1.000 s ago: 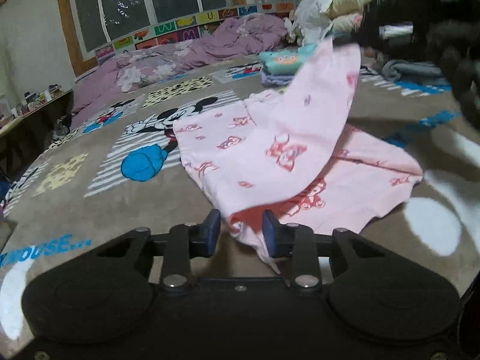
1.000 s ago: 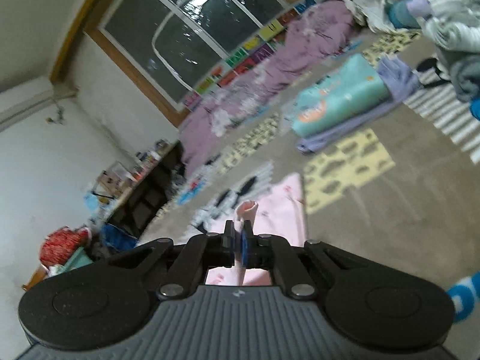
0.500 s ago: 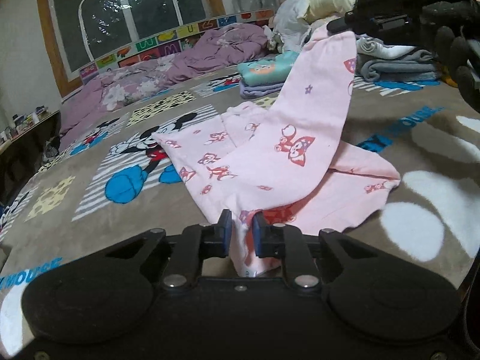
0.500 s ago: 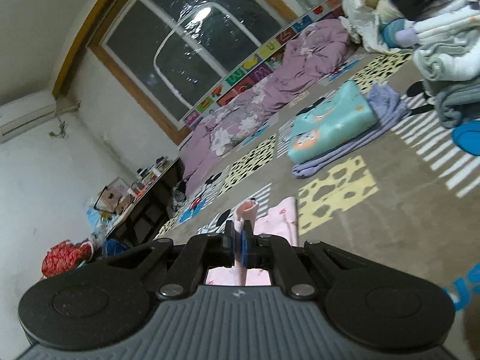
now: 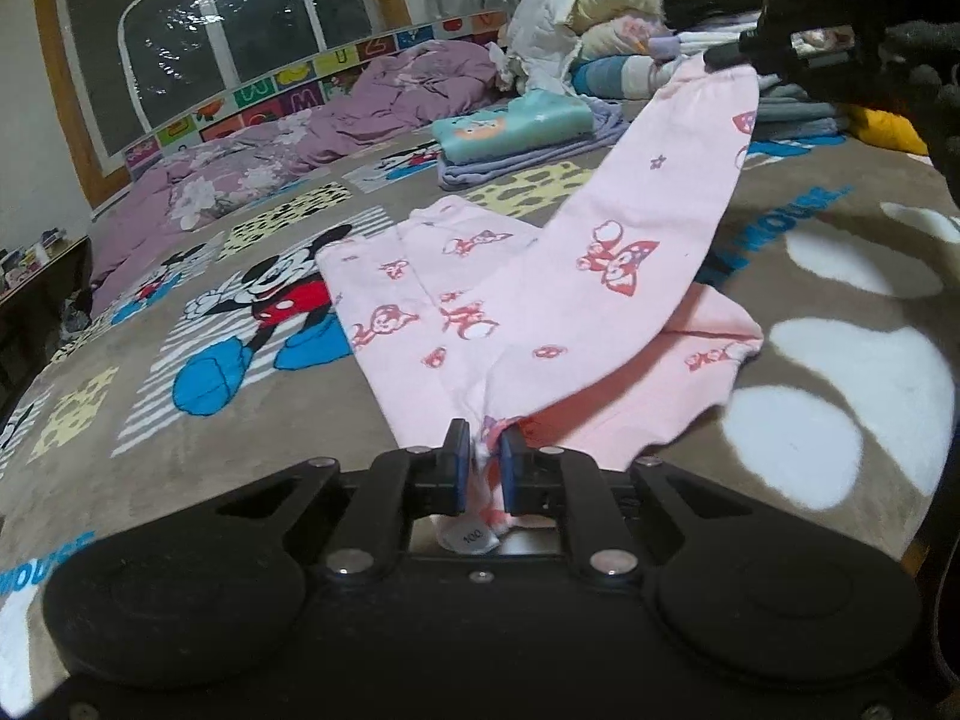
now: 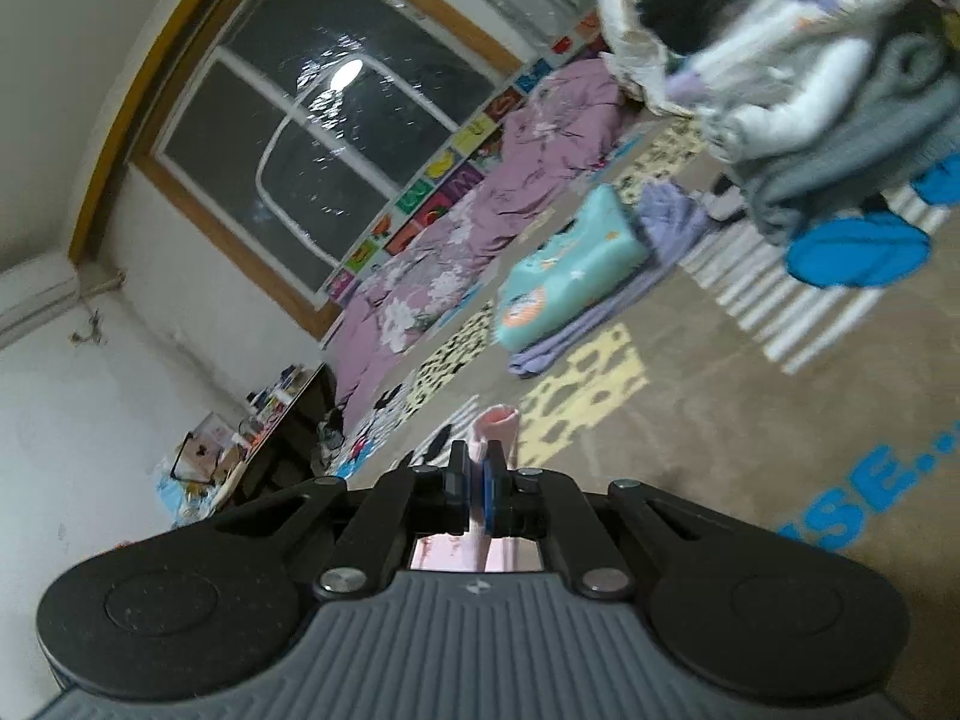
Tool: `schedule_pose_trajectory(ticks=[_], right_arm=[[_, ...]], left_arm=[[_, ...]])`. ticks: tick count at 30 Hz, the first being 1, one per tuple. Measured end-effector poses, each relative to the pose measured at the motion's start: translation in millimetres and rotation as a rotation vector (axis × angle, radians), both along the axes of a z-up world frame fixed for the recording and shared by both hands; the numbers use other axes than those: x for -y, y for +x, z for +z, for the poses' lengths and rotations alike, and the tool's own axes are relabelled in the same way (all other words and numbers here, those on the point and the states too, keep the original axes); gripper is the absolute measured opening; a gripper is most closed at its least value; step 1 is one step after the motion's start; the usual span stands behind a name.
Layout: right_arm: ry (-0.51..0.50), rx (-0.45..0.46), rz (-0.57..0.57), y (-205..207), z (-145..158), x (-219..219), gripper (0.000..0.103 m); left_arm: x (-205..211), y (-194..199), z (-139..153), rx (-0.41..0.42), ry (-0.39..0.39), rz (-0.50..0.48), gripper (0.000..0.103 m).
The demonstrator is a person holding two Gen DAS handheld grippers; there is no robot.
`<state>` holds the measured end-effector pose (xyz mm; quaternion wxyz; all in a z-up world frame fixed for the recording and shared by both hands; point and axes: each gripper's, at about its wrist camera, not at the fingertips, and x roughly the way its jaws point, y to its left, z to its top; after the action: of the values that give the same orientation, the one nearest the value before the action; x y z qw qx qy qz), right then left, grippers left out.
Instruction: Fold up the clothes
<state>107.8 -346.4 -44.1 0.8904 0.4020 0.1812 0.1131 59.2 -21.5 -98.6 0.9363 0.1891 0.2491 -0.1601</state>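
Mid-fold: the left gripper (image 5: 480,450) has its jaws clamped on the pink pants (image 5: 456,306) at the bed's (image 5: 180,456) near edge; the right gripper (image 6: 477,480), jaws clamped on a raised leg cuff (image 5: 714,75), must carry it across onto the flat part.

The garment (image 5: 480,312) lies on the bed blanket (image 5: 180,456) near its front edge, one part lifted toward the right. Behind it, toward the far edge, sits a folded stack (image 5: 516,132). A rumpled quilt (image 5: 288,150) runs along the far left edge; a clothes pile (image 5: 630,18) fills the far right corner.
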Motion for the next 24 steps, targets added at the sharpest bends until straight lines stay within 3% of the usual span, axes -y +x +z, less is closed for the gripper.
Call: schedule_pose_trajectory(ticks=[7,11,13,19,24], right_arm=[[0.022,-0.055,-0.014,3.9,-25.8,10.0,0.006],[0.019,-0.068,-0.015,4.3,-33.5,11.6,0.006],[0.018,-0.082,-0.013,7.0,-38.0,12.9,0.006],[0.044,-0.081,-0.018,10.2,-48.8,18.6,0.006],[0.066,-0.054,-0.023,12.0,-53.4,21.5,0.006]], left_arm=[[-0.3,-2.1,-1.5,-0.037,-0.012,-0.042,0.01],[-17.6,-10.3,11.4,-0.067,-0.069,-0.105,0.011],[-41.8,-9.6,23.1,-0.053,-0.173,-0.066,0.011],[-103.9,10.2,28.5,-0.036,-0.334,0.205,0.011],[-87.7,14.4,23.9,-0.05,-0.342,0.156,0.011]])
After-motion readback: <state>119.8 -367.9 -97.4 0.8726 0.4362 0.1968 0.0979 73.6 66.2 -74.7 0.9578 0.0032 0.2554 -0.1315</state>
